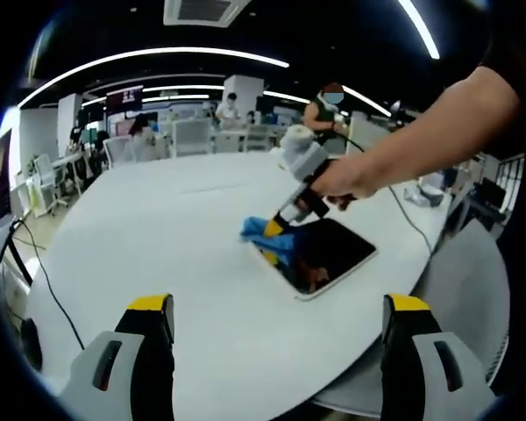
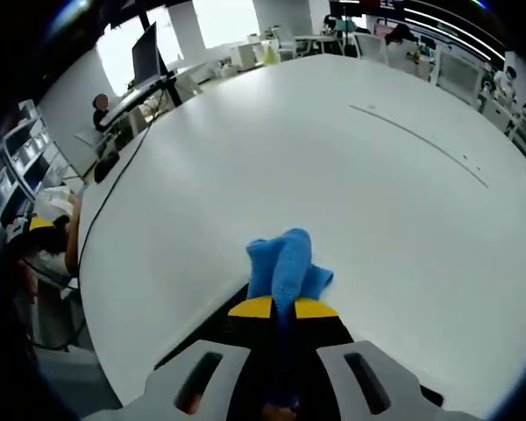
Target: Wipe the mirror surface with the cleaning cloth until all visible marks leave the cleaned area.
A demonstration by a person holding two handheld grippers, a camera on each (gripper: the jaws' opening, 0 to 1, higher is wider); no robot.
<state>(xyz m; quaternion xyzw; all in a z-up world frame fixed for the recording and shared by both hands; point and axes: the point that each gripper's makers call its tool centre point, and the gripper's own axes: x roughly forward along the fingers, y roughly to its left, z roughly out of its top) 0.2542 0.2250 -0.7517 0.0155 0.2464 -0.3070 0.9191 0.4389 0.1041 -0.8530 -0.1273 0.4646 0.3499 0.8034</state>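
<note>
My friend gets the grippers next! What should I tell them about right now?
Right gripper: shut on the blue cloth, pressing it onto the near corner of the mirror.
Left gripper: open, holding nothing, hanging above the white table and facing the mirror.
Mirror: lies flat near the table's edge, dark and reflective.
Done: cloth gripped and on the glass.
Left: wipe across the rest of the surface. Any marks are too small to tell from here, so check up close before stopping.
</note>
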